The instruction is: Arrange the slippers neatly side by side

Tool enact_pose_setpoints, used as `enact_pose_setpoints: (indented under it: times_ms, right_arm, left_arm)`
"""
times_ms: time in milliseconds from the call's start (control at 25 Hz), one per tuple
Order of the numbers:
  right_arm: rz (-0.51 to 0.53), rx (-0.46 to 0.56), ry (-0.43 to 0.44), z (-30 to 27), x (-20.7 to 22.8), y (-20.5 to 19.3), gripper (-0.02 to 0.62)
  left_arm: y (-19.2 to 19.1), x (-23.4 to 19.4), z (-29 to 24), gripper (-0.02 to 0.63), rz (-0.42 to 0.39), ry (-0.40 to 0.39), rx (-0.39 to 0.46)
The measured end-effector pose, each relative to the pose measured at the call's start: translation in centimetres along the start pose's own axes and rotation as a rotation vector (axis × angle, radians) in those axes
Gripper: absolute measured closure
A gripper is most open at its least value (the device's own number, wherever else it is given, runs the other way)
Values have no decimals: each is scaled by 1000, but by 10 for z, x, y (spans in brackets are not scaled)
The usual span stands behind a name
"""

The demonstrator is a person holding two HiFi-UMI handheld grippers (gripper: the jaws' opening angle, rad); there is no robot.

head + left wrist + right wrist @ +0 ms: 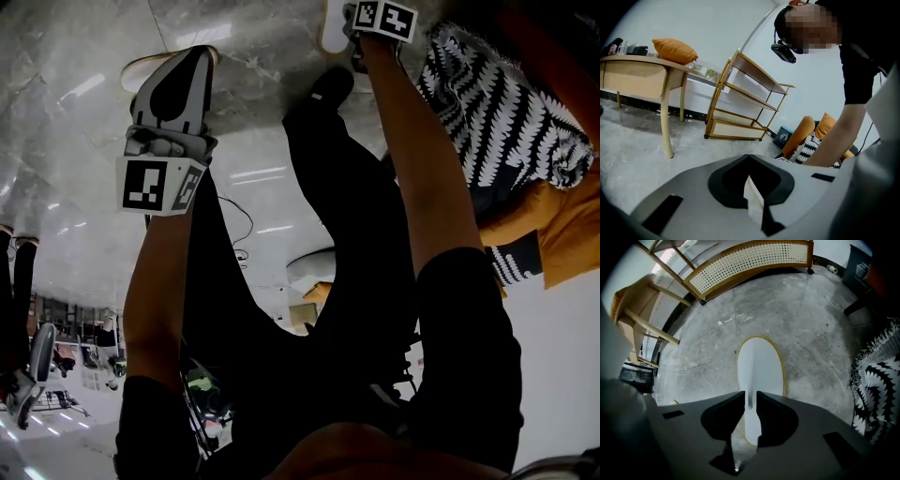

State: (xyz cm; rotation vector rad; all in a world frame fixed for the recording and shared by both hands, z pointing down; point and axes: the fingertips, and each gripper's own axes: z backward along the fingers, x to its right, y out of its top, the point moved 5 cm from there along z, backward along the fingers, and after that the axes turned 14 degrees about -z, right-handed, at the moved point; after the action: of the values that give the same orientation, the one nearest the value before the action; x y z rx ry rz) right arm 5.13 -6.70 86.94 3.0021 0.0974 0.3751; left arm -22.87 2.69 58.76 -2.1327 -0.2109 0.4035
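Note:
Two white slippers with yellow rims are in play. In the right gripper view, one slipper (759,366) hangs sole-up over the grey floor, and my right gripper (750,393) is shut on its near end. In the head view this slipper (335,23) shows at the top edge beside the right gripper (375,19). My left gripper (749,157) is shut, with a thin white piece of the other slipper (753,199) pinched between its jaws. That slipper's rim (141,70) peeks out beside the left gripper (195,56) in the head view; the rest is hidden.
A wooden shelf rack with rattan panels (740,103) stands ahead, next to a wooden table (633,70) bearing an orange cushion (675,50). A black-and-white patterned throw (497,103) lies on an orange seat (562,225) at the right. The person's dark legs fill the head view's middle.

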Motion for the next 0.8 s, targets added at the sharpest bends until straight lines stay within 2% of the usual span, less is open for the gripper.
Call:
enact_pose_setpoints:
  times_ms: [40, 80, 200, 280, 360, 520, 600, 680, 800]
  right_arm:
    - [-16, 8, 3, 5, 0, -1, 492]
    - [-36, 16, 10, 13, -1, -2, 477]
    - [-87, 69, 48, 43, -10, -11, 497]
    - [-62, 136, 64, 67, -24, -19, 524]
    - [20, 224, 109, 94, -49, -23, 542]
    - [240, 393, 311, 147, -125, -35, 558]
    - [362, 439, 377, 171, -164, -51, 560]
    - [453, 476, 413, 188, -197, -61, 560]
    - [514, 533, 418, 201, -232, -69, 560]
  left_arm:
    - [0, 0, 1, 591, 2, 3, -1]
    - [1, 0, 3, 591, 3, 6, 0]
    - [5, -1, 13, 591, 12, 15, -3]
    - [4, -2, 23, 591, 28, 25, -20]
    - [0, -6, 31, 591, 58, 40, -44]
    - [-18, -18, 56, 591, 164, 61, -90]
    - [-32, -23, 74, 591, 228, 76, -114]
    - [-45, -34, 86, 591, 264, 119, -143]
    - [-59, -53, 97, 591, 264, 197, -192]
